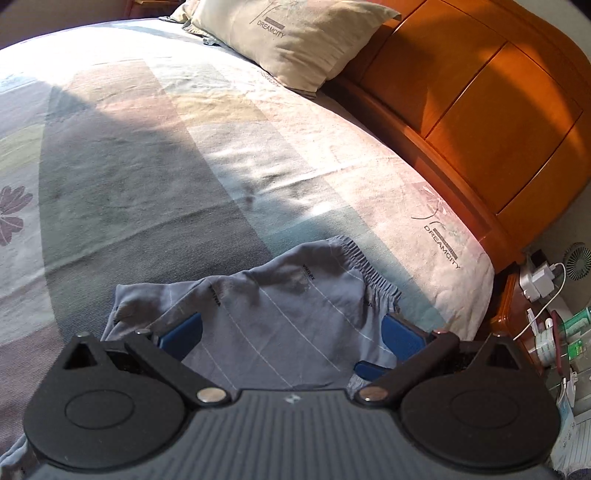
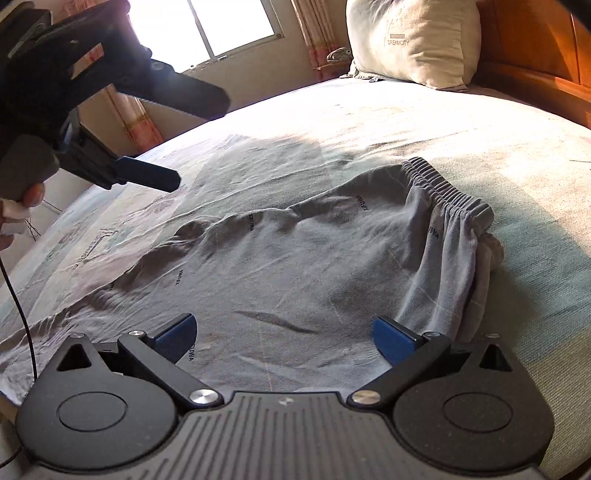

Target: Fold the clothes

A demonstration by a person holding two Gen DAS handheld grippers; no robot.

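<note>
Lying spread on the bed (image 2: 480,140), shorts (image 2: 314,266) between both open tongs (image 2: 284,338).

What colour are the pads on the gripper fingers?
Blue, on black linkage arms. Clearest in the right wrist view, on the right gripper, pads spread wide.

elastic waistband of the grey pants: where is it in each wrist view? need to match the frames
Left wrist view: the elastic waistband sits right of centre, low in the picture, above the right blue finger of the left gripper.
Right wrist view: the waistband sits right of centre, mid-height, at the far end of the grey pants.
Shared landmark: the DREAMCITY pillow against the wooden headboard.
</note>
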